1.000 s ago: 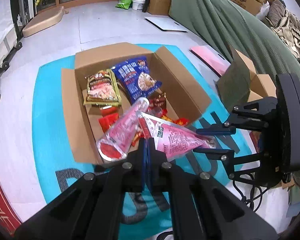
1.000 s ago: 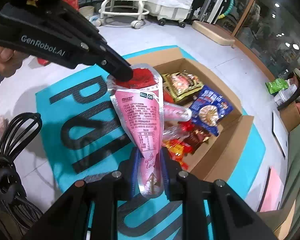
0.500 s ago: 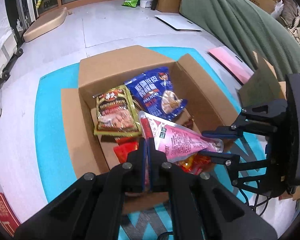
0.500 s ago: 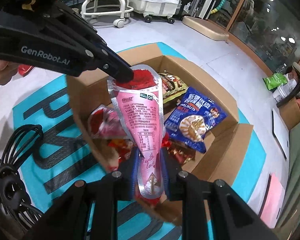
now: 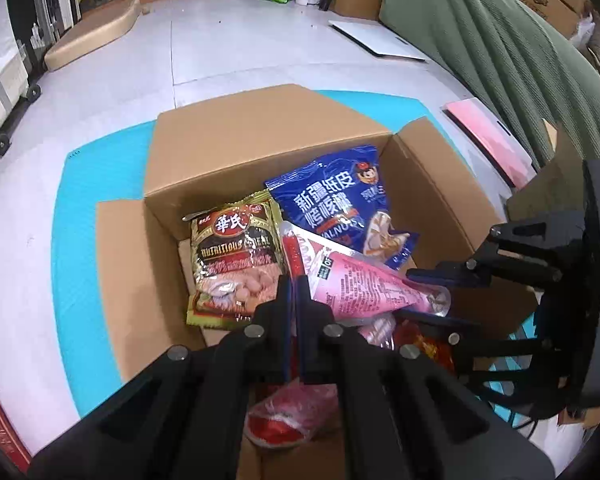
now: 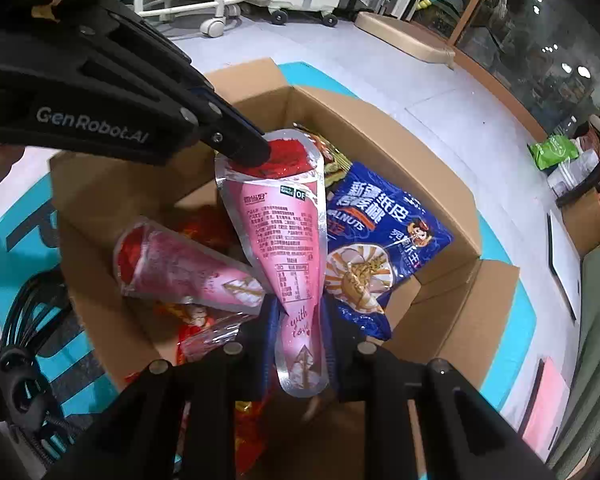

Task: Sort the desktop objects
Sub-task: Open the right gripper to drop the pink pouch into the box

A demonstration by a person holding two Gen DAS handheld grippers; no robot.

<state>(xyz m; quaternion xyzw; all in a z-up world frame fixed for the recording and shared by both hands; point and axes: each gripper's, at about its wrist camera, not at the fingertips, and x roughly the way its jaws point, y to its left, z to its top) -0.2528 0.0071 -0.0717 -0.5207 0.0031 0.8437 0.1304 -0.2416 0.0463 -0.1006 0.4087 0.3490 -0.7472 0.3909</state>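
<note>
Pink cone packet (image 6: 288,248) held over open cardboard box (image 5: 260,144), above the snacks. Left gripper (image 5: 292,280) pinches its red wide end; right gripper (image 6: 300,320) pinches the narrow tip. Step judged: placing into box. Next: lower it beside second pink cone (image 6: 184,268), then release both ends.

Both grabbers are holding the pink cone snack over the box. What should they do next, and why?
Probably open both grippers and let it drop. The pink cone packet hangs over the open cardboard box, the left gripper pinching its red top and the right gripper its tip. Another pink cone already lies inside.
</note>
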